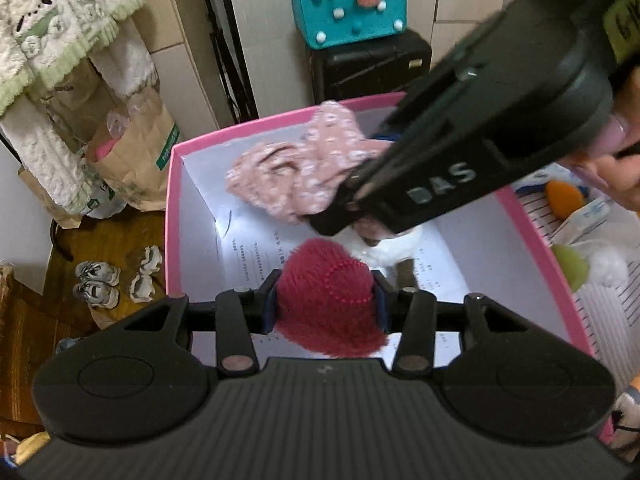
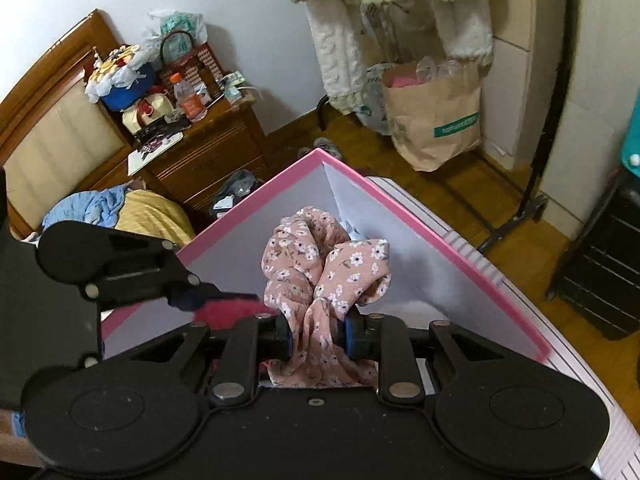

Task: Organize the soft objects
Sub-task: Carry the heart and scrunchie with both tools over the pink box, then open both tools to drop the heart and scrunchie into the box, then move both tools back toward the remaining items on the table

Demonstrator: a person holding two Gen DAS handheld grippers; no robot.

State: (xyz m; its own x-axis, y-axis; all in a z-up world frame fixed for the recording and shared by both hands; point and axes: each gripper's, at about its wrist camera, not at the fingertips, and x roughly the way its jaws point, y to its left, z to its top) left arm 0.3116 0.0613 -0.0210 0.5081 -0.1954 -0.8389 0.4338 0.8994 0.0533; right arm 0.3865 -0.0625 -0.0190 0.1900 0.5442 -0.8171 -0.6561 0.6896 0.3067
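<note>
Both grippers over the pink-rimmed box [image 1: 173, 216], pointing down into it. Left gripper [image 1: 325, 300] has its jaws partly closed and clamped on a fuzzy dark-red soft thing [image 1: 332, 304], pads pressing either side, the red piece bulging out below and above the fingers, held above the printed paper [image 1: 256, 256] that lines the box bottom. Right gripper [image 2: 316, 336] has jaws nearly together, pinching a peach floral scrunchie [image 2: 320, 264] at its lower part; the rest of the fabric loops up in front of the fingers, inside the far corner of the box. In the left wrist view the right gripper comes in from upper right, a hand [image 1: 616, 160] on its handle, scrunchie hanging off its tip above the box floor near the back wall. A white soft item [image 1: 394, 248] lies in the box just under that tip, partly hidden. Red piece and scrunchie apart, not touching. Outside the box at right an orange [image 1: 564, 200] and a green [image 1: 572, 266] soft item, partly cut off. Brown paper bag [image 2: 436, 116] on the wooden floor beyond
</note>
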